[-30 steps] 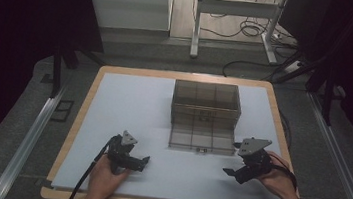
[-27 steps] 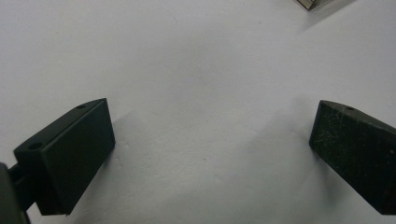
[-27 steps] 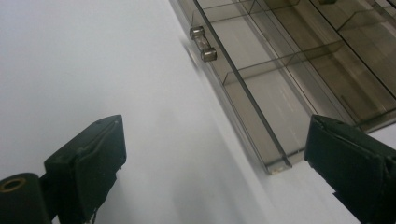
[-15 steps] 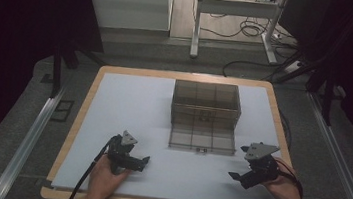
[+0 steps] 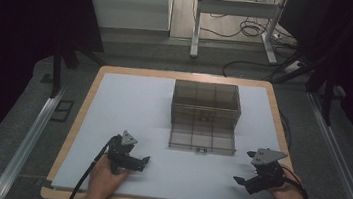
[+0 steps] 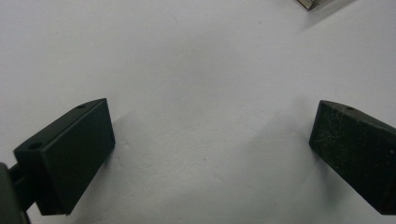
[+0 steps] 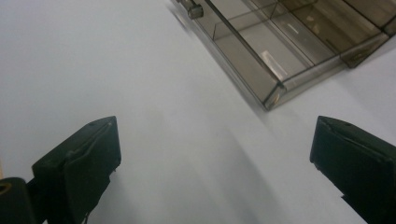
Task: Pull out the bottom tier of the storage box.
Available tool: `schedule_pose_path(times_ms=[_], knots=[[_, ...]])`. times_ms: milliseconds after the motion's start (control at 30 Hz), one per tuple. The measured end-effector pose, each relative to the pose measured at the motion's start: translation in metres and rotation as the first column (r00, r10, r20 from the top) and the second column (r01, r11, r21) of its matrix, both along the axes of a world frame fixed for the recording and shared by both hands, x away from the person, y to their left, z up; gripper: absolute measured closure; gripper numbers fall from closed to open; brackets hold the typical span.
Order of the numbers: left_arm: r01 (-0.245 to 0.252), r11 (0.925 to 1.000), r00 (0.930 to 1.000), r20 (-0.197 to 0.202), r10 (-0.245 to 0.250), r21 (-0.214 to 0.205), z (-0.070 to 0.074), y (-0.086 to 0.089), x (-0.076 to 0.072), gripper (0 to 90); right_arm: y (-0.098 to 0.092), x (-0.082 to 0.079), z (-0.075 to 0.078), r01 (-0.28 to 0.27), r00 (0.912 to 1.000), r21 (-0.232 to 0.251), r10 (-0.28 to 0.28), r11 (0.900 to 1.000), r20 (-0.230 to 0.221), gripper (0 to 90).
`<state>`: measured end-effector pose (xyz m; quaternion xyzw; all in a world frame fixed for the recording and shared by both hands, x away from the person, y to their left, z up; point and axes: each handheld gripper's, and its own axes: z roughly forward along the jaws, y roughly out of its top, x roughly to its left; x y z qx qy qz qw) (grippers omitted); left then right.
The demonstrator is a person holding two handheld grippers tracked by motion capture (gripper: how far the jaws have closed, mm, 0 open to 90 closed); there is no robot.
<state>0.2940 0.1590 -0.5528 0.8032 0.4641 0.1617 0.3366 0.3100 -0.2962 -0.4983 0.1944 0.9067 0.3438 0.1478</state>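
A smoky see-through compartment box (image 5: 206, 102) stands mid-table, and its divided lid (image 5: 202, 138) lies open flat on the near side. My left gripper (image 5: 143, 161) rests on the white mat, near left of the box, held by a hand, jaws pointing right. In the left gripper view it (image 6: 210, 112) is open over bare mat, with a corner of the box (image 6: 312, 3) at the top. My right gripper (image 5: 240, 179) sits near right of the box, jaws pointing left. In the right gripper view it (image 7: 217, 128) is open, the lid (image 7: 280, 51) ahead to the right.
The white mat (image 5: 128, 109) covers a wooden-rimmed table (image 5: 81, 119). Metal rails (image 5: 29, 133) run along both sides. Beyond the far edge are desk legs and cables (image 5: 253, 30) on the floor. A black cable (image 5: 86, 180) trails from the left gripper.
My right gripper has drifted a little toward the near edge and to the right. The left gripper and the box have not moved.
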Motion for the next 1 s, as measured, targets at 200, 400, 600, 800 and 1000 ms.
schedule_pose_path(times_ms=[200, 400, 600, 800, 1000], knots=[[0.000, 1.0000, 1.0000, 0.000, 0.000, 0.000, 0.000, 0.000, 0.000, 0.0, -0.008, -0.004, -0.007, 0.021, 0.9997, 0.009, -0.020, 0.9997, -0.011, 1.6], [0.000, 1.0000, 1.0000, 0.000, 0.000, 0.001, 0.000, 0.000, 0.000, 0.0, -0.015, -0.008, -0.014, 0.041, 0.9988, 0.012, -0.041, 0.9991, -0.026, 1.5], [0.000, 1.0000, 1.0000, 0.001, 0.000, 0.001, 0.000, 0.000, 0.000, 0.0, -0.019, -0.010, -0.021, 0.052, 0.9979, 0.014, -0.052, 0.9985, -0.040, 1.5], [0.000, 1.0000, 1.0000, 0.000, 0.000, 0.001, 0.000, 0.000, 0.000, 0.0, -0.023, -0.009, -0.030, 0.068, 0.9954, 0.027, -0.066, 0.9973, -0.070, 1.1], [0.000, 1.0000, 1.0000, 0.001, 0.000, 0.001, 0.000, 0.000, 0.000, 0.0, -0.025, -0.008, -0.032, 0.073, 0.9942, 0.043, -0.070, 0.9964, -0.082, 0.8]])
